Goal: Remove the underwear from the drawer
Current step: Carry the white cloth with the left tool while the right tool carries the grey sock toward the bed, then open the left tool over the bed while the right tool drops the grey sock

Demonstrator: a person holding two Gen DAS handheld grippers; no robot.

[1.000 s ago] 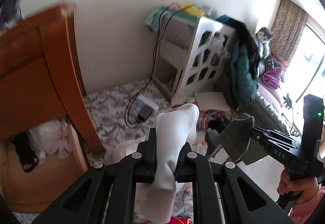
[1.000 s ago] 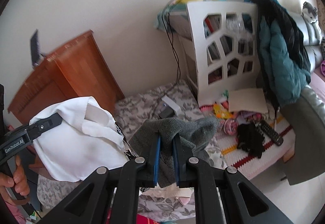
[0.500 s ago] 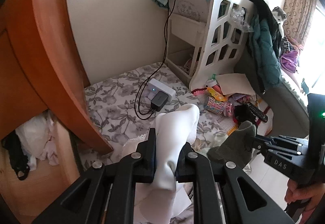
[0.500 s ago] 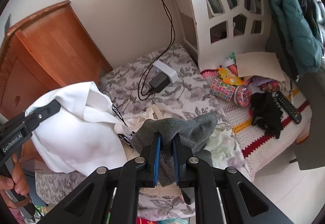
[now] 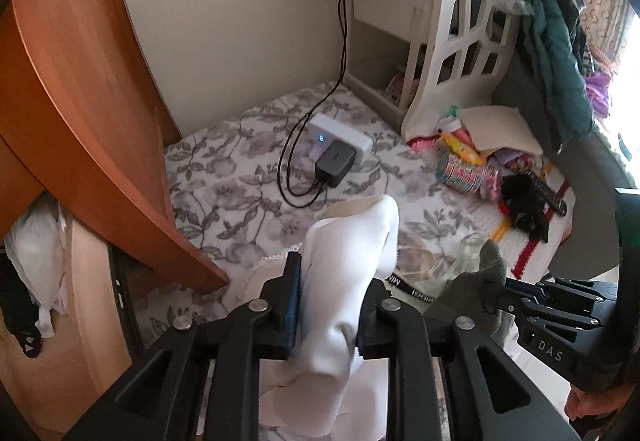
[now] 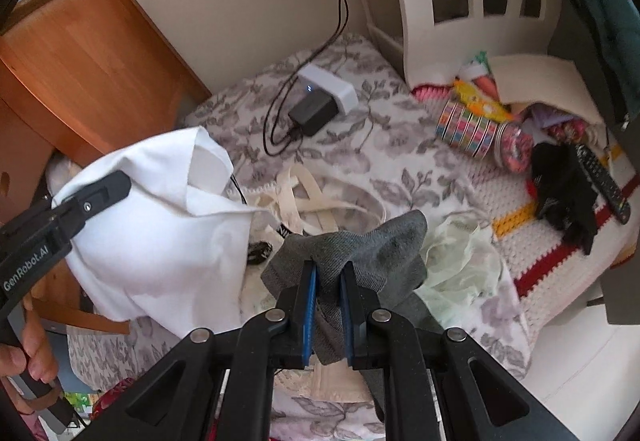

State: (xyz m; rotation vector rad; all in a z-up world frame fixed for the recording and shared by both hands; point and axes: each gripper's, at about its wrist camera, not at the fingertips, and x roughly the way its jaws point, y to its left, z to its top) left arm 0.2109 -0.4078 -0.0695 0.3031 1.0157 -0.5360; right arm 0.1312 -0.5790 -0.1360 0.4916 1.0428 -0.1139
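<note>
White underwear [image 5: 348,261], soft cotton bunched into a thick fold, sits between the jaws of the left gripper [image 5: 328,315], and those jaws are opening now, the blue pads easing off while the cloth is still wedged between them. A second ago both hands were higher with the wall filling the view; now they have come down over the flowered bedspread [image 5: 240,177], so this looks like the drop-off. From the right wrist camera the same white piece [image 6: 160,233] hangs broad and smooth under the left tool, above the bed's near left edge.

Right gripper [image 6: 328,311] is closed tight on grey underwear [image 6: 360,253], a ribbed, heathered knit that puckers out past the pads. Under it lie a cream strappy garment [image 6: 304,197] and a pale green, crinkled one [image 6: 460,257], a small pile already on the bed.

Farther out, the drawer [image 5: 36,281] stands open at the near left, in an orange wooden cabinet, with white and black cloth still inside. A power strip [image 5: 340,141] lies at the far side. Likely more to fetch.
</note>
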